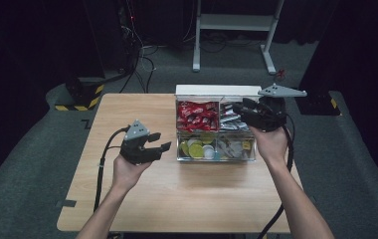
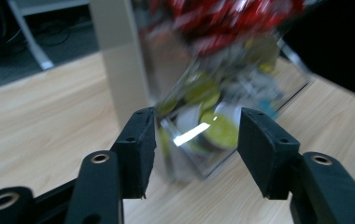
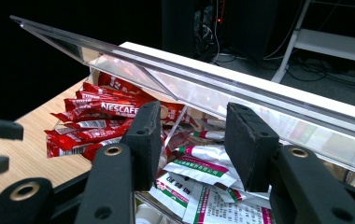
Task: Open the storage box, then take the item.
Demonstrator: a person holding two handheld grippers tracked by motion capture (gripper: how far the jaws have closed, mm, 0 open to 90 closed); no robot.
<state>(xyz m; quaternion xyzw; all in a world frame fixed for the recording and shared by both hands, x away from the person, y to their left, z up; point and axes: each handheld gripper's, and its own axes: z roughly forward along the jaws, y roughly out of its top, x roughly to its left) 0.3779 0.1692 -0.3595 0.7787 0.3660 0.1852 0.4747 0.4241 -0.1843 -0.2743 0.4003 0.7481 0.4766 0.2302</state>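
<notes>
Clear box (image 1: 216, 130) with 4 compartments, at far right of table (image 1: 142, 199); lid (image 3: 203, 88) raised, tilted over red sachets (image 3: 96, 123) and white packets (image 3: 199, 170).

Right gripper (image 3: 192, 140): jaws parted, empty, under lid edge.

Left gripper (image 1: 156, 143): half open, empty, beside box.

Likely rigid, slick, light; sachets soft, crinkly. Best pinched at flat end.
</notes>
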